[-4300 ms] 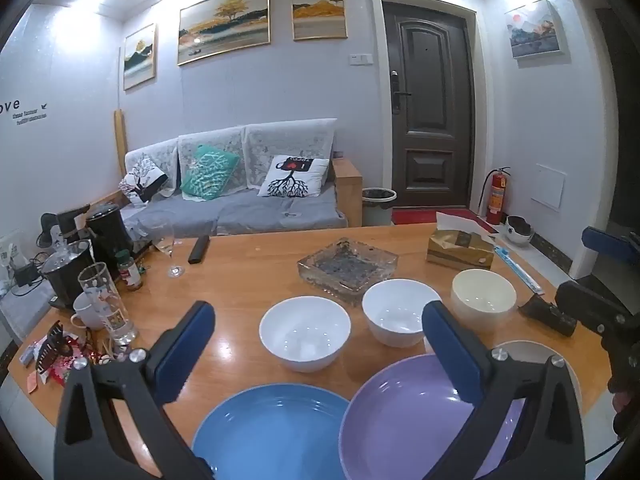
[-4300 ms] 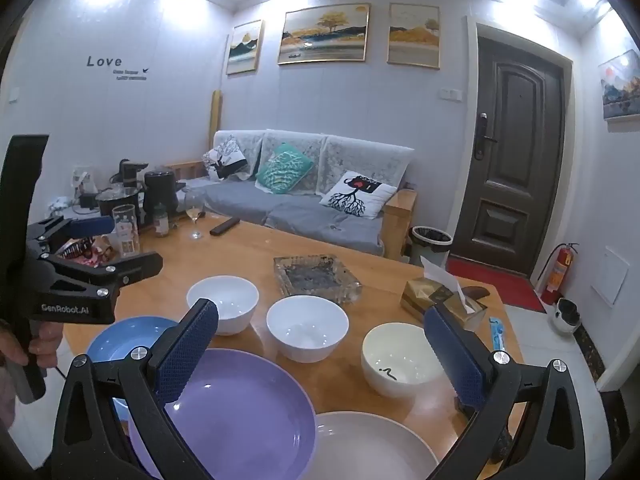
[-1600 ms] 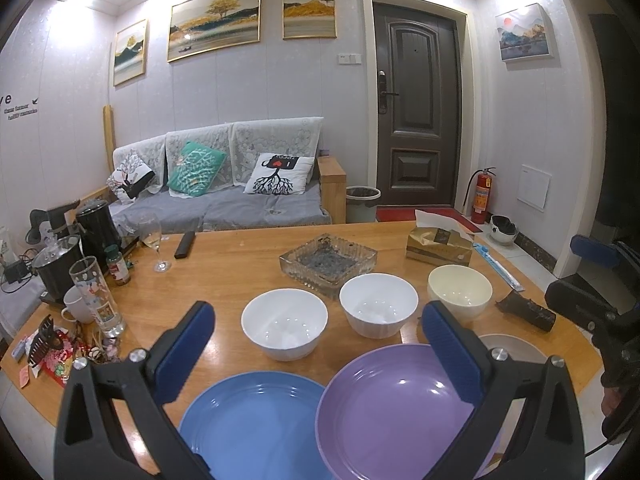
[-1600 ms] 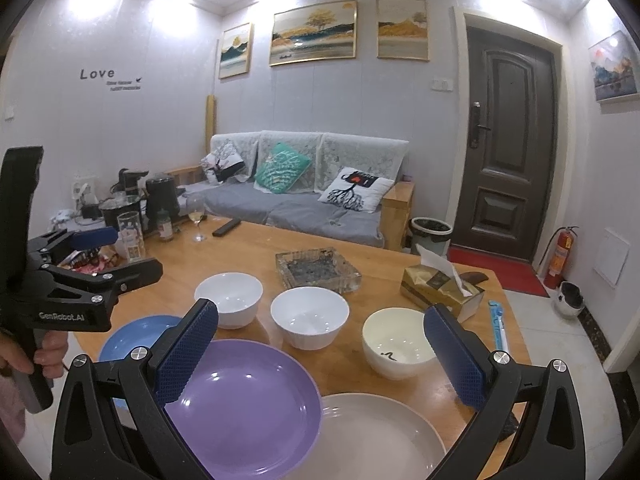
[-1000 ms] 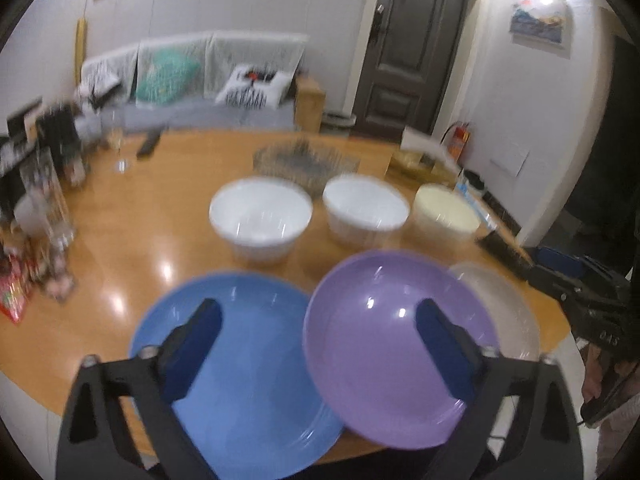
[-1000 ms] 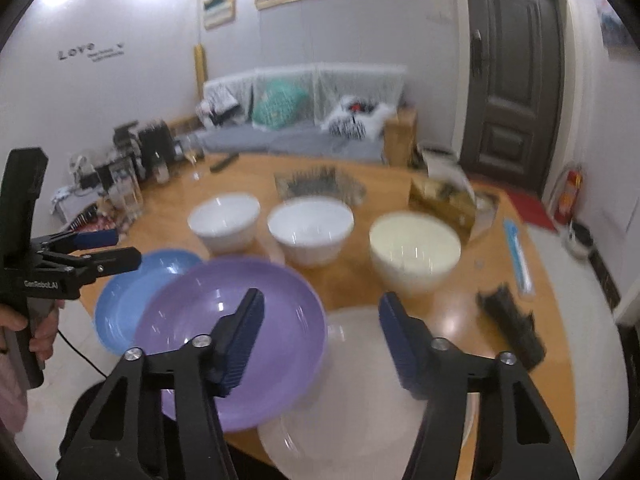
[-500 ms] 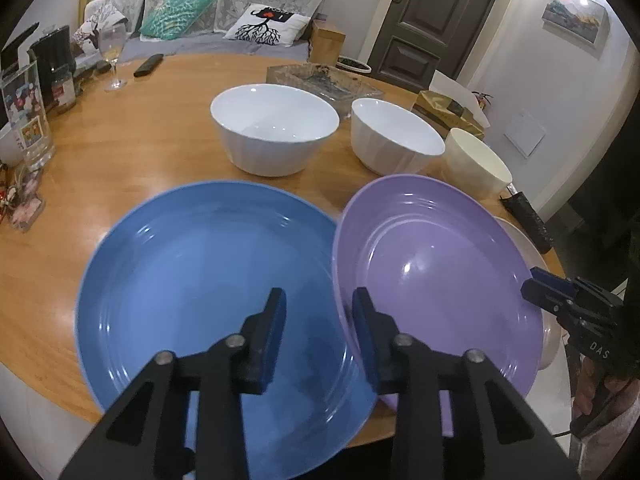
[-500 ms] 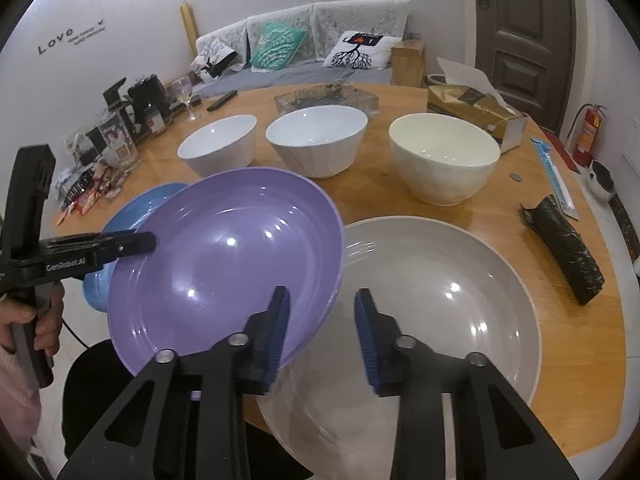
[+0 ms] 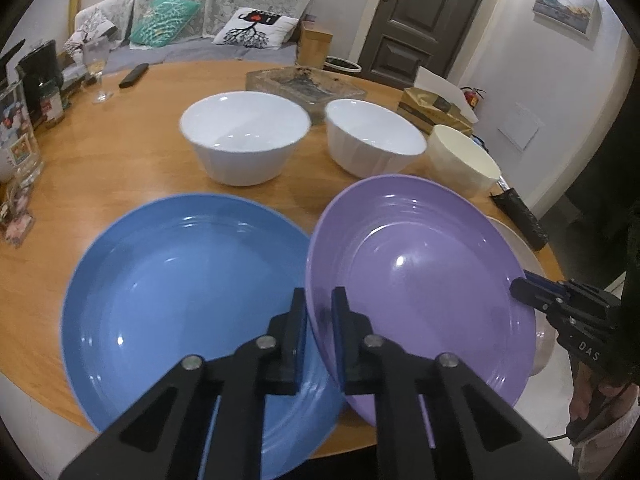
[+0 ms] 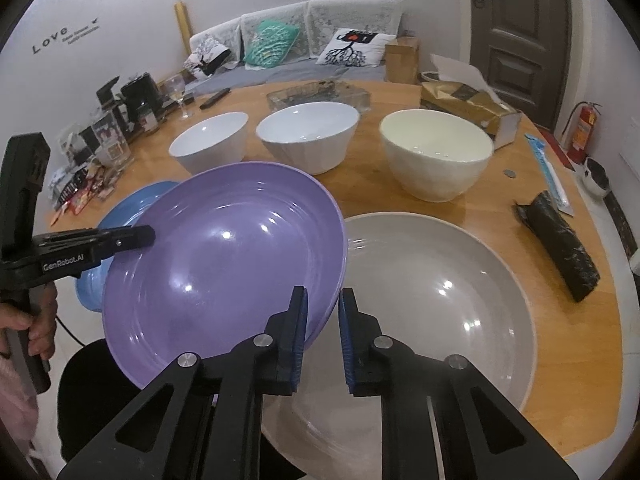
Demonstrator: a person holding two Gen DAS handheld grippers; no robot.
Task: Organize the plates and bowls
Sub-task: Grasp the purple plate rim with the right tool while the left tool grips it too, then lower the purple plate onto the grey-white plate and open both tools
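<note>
Both tongs, left (image 9: 319, 304) and right (image 10: 323, 307), nearly closed (narrow gaps), gripping opposite rims.

purple plate (image 10: 224, 256), blue plate (image 9: 180, 292), grey plate (image 10: 440, 304), two white bowls (image 9: 244, 140), one cream bowl (image 10: 436, 156).

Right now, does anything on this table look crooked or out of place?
Yes: the purple plate sits tilted, its rim overlapping the blue plate and the grey plate. Both grippers, left and right, are at its edges.
</note>
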